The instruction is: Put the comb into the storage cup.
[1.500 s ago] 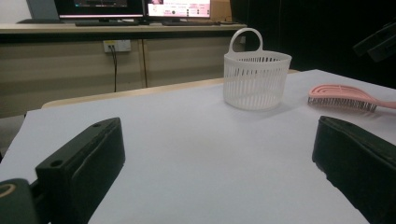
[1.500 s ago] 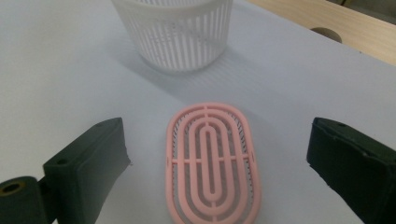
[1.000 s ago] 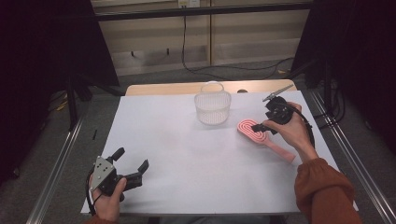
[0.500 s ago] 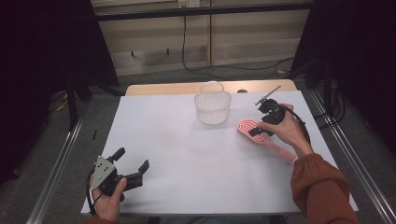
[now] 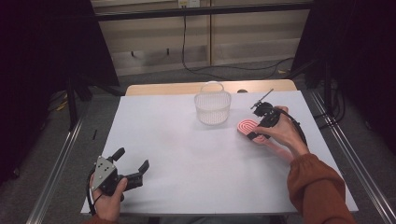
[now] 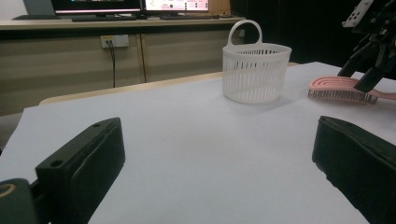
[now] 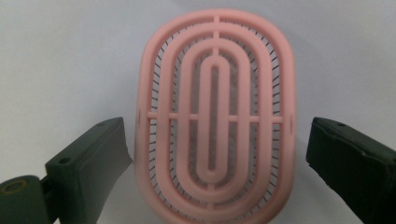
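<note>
The right hand-held gripper (image 5: 256,132) is over the head of a pink hairbrush (image 5: 249,129) at the right side of the counter (image 5: 187,154), and it points down on it. In the right gripper view its two black jaws stand wide, one at each long side of the pink hairbrush (image 7: 215,135); the left one is very near the pink rim, the right one is a little apart from it, and they do not press on it. These jaws have just been opening, with the brush head between them. The brush lies flat with its bristles down, so the oval ribs of its back are turned up. The person's right hand (image 5: 282,135), in an orange-brown sleeve (image 5: 317,184), carries this gripper. Just beside the brush, toward the middle of the counter, a white plastic basket (image 5: 213,106) with a handle stands upright. The left hand-held gripper (image 5: 133,173) rests at the near left corner of the counter in the left hand (image 5: 109,198); its jaws are also wide apart, with only the white surface between them. In the left gripper view the basket (image 6: 256,72) and the brush (image 6: 343,89) are seen far off.
</note>
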